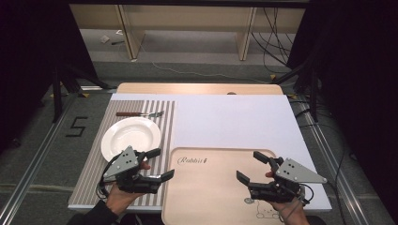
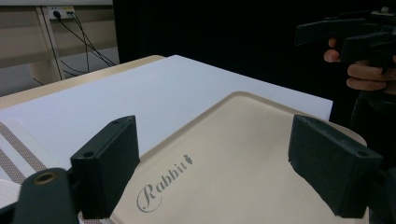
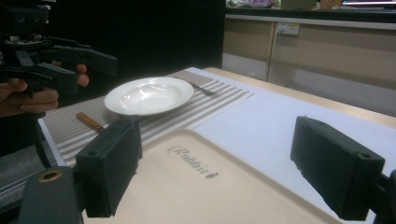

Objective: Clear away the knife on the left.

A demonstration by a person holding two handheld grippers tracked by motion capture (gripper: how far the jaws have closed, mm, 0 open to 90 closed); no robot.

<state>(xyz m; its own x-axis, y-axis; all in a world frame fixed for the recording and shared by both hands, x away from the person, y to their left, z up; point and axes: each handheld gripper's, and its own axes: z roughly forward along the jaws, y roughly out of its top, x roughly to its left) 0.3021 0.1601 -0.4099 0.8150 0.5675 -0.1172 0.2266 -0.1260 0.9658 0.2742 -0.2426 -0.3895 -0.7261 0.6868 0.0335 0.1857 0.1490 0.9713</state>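
"Rabbit" on tray point(image 1: 206, 187); "5" on floor point(image 1: 76, 126).

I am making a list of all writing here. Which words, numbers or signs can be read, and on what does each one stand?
"Rabbit", in script with a small mark after it: on the beige tray.
"5", in black: on the grey floor, left of the table.
Small drawing at the tray's near edge: too small to make out; any writing there is unreadable.

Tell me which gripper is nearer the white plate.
Left. The left gripper hovers at the white plate's near rim; the right gripper is off across the tray.
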